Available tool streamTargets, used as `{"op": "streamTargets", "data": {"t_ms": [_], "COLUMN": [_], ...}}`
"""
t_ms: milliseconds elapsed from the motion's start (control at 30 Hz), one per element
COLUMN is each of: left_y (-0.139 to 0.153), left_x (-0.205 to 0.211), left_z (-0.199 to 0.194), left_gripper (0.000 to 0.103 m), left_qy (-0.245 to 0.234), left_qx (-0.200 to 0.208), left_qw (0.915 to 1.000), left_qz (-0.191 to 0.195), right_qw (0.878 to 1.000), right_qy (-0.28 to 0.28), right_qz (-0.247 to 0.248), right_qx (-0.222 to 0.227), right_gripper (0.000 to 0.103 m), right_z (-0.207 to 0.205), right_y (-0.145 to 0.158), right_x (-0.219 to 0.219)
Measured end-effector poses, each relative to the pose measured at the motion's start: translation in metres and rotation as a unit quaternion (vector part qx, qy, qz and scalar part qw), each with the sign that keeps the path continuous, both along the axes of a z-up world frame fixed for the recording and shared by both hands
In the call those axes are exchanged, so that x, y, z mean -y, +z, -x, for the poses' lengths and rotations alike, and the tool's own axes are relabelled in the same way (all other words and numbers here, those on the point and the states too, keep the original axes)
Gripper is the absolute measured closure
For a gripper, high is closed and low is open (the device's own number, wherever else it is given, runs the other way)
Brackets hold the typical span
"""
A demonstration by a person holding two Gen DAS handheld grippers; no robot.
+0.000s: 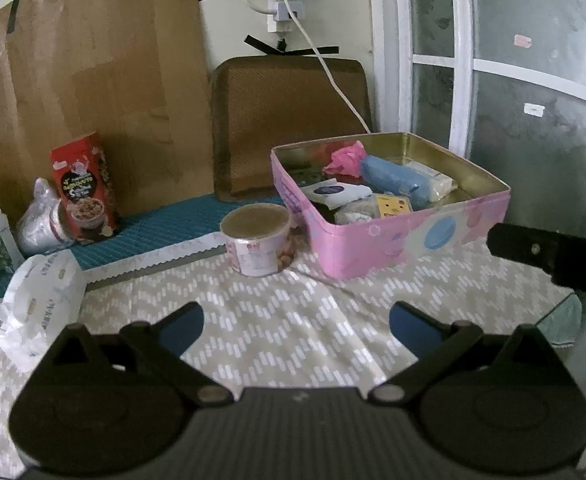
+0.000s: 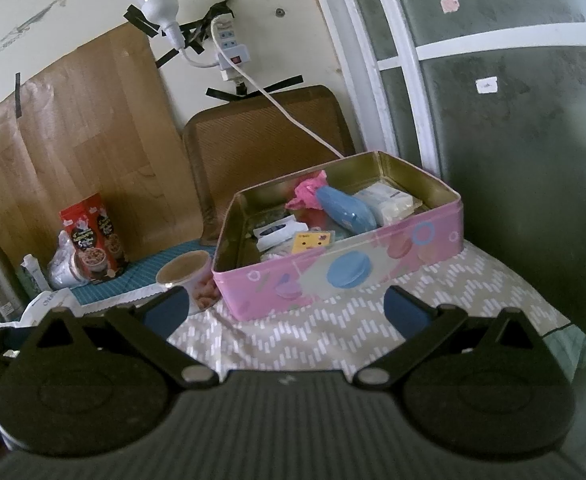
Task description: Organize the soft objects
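A pink tin box (image 1: 393, 236) stands on the patterned tablecloth, also in the right wrist view (image 2: 333, 276). Inside lie a pink crumpled cloth (image 1: 347, 158), a blue soft pouch (image 1: 397, 180), white tissue packs (image 1: 433, 182) and a yellow packet (image 1: 391, 205). A white crumpled soft pack (image 1: 41, 300) lies on the cloth at the left. My left gripper (image 1: 296, 326) is open and empty, short of the box. My right gripper (image 2: 285, 308) is open and empty, just in front of the box wall. Part of the right gripper (image 1: 553, 256) shows at the right of the left wrist view.
A round can (image 1: 257, 240) stands left of the box. A red cereal box (image 1: 85, 188) and a plastic-wrapped item (image 1: 39, 220) stand at the back left on a teal mat. A brown cushion (image 1: 289, 120) leans on the wall. A window (image 1: 513, 80) is at right.
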State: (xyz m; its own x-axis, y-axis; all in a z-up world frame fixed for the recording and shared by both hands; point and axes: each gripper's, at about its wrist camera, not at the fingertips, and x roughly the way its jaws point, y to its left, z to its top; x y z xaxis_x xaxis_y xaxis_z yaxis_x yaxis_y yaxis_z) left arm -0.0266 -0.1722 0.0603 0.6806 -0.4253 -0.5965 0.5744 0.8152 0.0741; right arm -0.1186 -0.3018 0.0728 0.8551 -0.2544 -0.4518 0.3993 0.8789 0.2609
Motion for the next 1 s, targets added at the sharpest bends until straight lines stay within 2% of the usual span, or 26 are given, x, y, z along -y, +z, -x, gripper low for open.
{"op": "streamTargets", "data": {"t_ms": [233, 433, 1000], "left_y": [0.0013, 0.0015, -0.0025], "left_x": [0.0021, 0.003, 0.0044], "left_z": [0.0004, 0.0019, -0.0011], "left_gripper": [0.0, 0.0, 0.0], "left_qy": [0.013, 0.003, -0.01], "left_qx": [0.009, 0.012, -0.016], "left_qw": [0.9998, 0.9998, 0.9996], "left_qz": [-0.013, -0.018, -0.018], "right_qw": [1.0, 1.0, 1.0], "right_qy": [0.002, 0.002, 0.0], "right_qz": [0.003, 0.003, 0.002], "right_qx": [0.001, 0.001, 0.001], "right_gripper": [0.0, 0.0, 0.0], "right_z": [-0.0016, -0.0025, -0.0036], "right_y": [0.0018, 0.0025, 0.0031], "right_x": [-0.0024, -0.0024, -0.0035]}}
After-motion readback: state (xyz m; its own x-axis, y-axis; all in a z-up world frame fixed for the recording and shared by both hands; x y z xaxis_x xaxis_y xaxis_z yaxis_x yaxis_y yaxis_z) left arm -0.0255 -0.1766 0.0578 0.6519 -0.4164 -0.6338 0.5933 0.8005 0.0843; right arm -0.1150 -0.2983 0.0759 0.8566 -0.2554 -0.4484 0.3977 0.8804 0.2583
